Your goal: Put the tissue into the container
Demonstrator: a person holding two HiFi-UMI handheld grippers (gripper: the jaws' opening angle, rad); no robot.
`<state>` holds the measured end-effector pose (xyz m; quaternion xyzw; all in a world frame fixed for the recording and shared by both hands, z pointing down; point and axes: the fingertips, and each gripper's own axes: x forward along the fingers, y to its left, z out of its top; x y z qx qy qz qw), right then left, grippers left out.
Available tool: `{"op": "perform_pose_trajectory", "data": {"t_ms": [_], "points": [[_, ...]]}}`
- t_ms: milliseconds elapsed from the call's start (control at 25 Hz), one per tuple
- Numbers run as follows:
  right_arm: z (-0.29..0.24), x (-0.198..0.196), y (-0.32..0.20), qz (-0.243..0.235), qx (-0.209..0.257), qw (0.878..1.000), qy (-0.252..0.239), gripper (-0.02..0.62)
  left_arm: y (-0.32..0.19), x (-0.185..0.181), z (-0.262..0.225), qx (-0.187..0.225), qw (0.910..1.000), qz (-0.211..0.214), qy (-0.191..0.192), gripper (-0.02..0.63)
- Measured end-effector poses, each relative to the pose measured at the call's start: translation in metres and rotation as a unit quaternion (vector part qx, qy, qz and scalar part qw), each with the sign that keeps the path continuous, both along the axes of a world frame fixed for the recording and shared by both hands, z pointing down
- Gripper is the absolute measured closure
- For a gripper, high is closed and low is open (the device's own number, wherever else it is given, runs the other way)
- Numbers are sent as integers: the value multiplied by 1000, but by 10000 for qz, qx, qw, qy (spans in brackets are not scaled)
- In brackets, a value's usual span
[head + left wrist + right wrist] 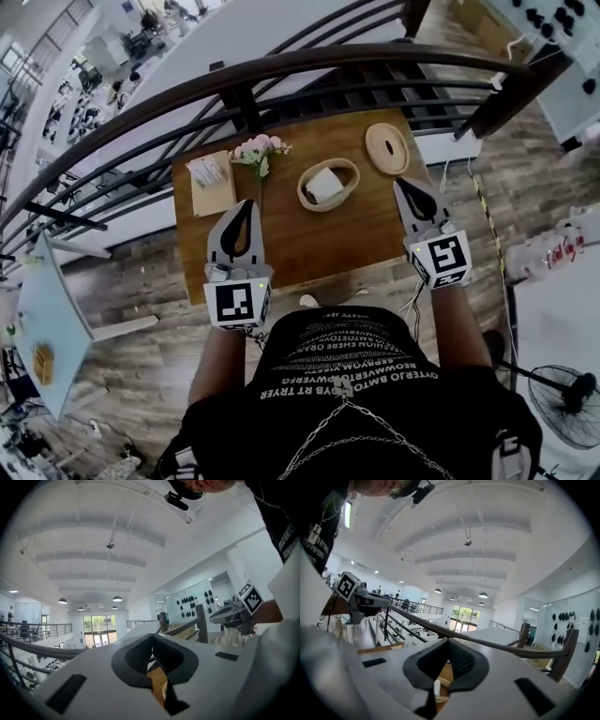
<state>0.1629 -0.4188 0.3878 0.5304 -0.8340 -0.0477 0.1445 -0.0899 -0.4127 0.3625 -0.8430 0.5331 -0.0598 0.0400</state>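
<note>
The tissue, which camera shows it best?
The head view: the tissue lies in full sight inside the oval container. The right gripper view shows only a white sliver, likely it, below its jaws; the left gripper view shows none of it.

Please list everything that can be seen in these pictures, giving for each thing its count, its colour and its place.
table: one, brown wood, centre
railing: one, dark, beyond the table
container: one, light wood, oval, mid table
tissue: one, white, inside the container
lid: one, light wood, oval, right of the container
flowers: one bunch, pink, left of the container
flat block: one, tan, table's far left
packet: one, white, on the flat block
left gripper: one, grey, jaws together, empty, over the table's left
right gripper: one, grey, jaws together, empty, over the table's right
shirt: one, black, bottom
</note>
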Motion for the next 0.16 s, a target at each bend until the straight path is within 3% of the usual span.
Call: {"op": "perform_pose_trajectory", "data": {"t_ms": [160], "points": [[2,13,-12,-92,-43,9999,-23,581,-9,18,3,-35,10000,-43,27,577]]}}
